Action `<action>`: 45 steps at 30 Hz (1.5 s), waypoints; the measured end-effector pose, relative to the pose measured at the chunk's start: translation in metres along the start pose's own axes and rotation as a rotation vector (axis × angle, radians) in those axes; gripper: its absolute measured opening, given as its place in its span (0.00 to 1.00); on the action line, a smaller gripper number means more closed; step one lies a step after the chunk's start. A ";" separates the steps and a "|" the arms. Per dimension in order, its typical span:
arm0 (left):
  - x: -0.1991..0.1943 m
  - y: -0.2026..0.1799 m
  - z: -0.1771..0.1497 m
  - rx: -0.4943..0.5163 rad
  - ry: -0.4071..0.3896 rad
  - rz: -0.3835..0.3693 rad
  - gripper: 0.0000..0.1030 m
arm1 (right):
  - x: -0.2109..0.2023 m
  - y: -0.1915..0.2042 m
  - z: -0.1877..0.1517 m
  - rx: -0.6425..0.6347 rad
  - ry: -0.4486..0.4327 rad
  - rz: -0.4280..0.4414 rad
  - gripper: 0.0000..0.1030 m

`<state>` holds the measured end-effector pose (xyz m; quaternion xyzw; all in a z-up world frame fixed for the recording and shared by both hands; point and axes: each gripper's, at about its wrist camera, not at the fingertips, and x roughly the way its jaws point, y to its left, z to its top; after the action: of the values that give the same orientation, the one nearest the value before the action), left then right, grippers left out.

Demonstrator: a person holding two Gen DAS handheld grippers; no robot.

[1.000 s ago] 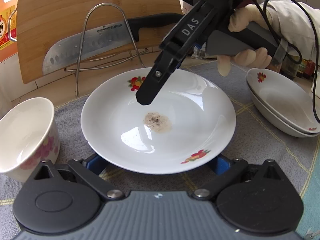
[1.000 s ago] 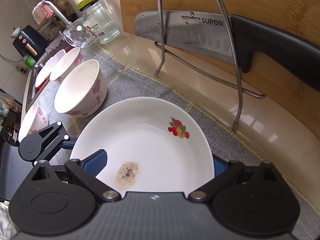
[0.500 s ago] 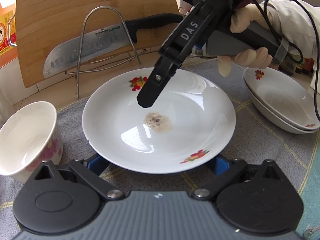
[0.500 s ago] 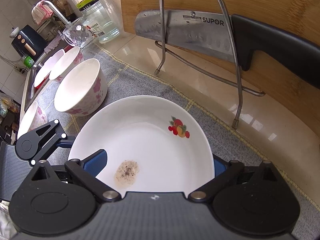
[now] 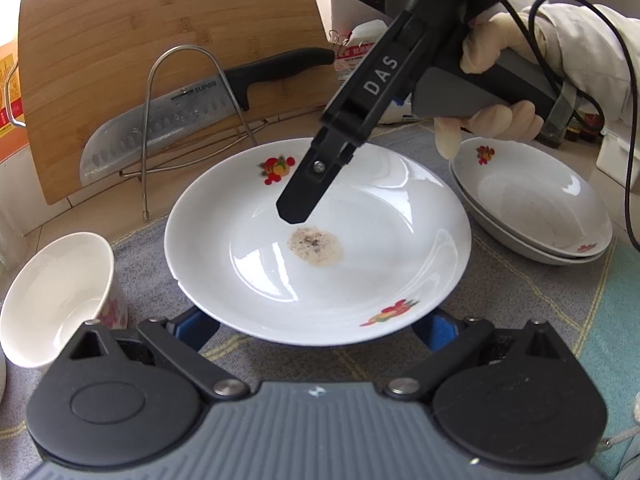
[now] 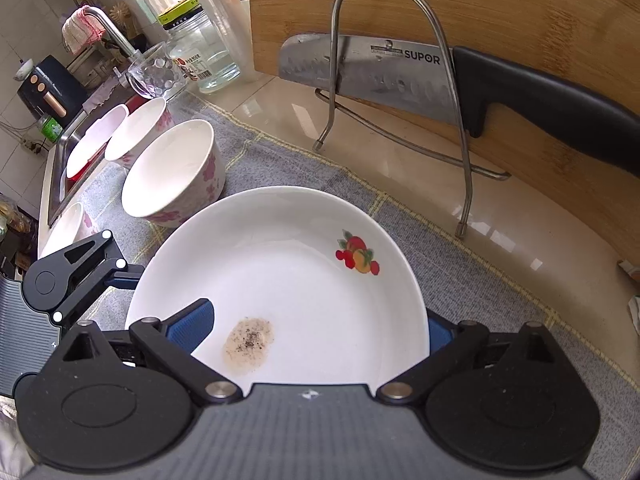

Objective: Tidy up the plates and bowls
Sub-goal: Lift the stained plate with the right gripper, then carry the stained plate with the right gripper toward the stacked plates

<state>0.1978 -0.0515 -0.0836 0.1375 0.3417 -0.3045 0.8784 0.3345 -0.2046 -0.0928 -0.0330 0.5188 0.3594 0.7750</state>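
Note:
A white plate (image 5: pixel 360 280) with fruit prints and a brown stain lies on the grey mat; it also shows in the right wrist view (image 6: pixel 304 288). My right gripper (image 6: pixel 316 328) has one blue finger (image 6: pixel 192 320) over the plate's inside and the other under its rim, jaws wide around the edge. In the left wrist view its black finger (image 5: pixel 308 192) hangs over the plate. My left gripper (image 5: pixel 316 326) is open, fingers low under the plate's near rim. Two stacked plates (image 5: pixel 532 208) sit at the right. Floral bowls (image 6: pixel 176 176) stand at the left.
A wooden cutting board (image 6: pixel 480 40) leans at the back with a knife (image 6: pixel 400 76) in a wire rack (image 6: pixel 400 80). A glass jar (image 6: pixel 200 52), a glass cup (image 6: pixel 154 76) and a sink with a tap (image 6: pixel 104 28) lie at the far left.
Both grippers have drawn back slightly from the plate and risen a little. The plate has not moved.

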 end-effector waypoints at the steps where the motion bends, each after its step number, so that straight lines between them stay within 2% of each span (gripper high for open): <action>1: -0.002 -0.001 0.001 0.006 -0.002 -0.005 0.97 | -0.003 0.002 -0.003 0.004 -0.005 -0.005 1.00; 14: -0.026 -0.025 0.007 0.090 -0.035 -0.061 0.97 | -0.047 0.020 -0.039 0.051 -0.058 -0.073 1.00; 28: -0.038 -0.054 0.013 0.139 -0.053 -0.107 0.98 | -0.077 0.030 -0.085 0.108 -0.082 -0.122 1.00; 45: -0.030 -0.091 0.024 0.214 -0.045 -0.188 0.98 | -0.114 0.019 -0.142 0.203 -0.121 -0.178 1.00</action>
<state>0.1353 -0.1200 -0.0485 0.1909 0.2987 -0.4232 0.8338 0.1892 -0.3106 -0.0573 0.0216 0.4998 0.2363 0.8330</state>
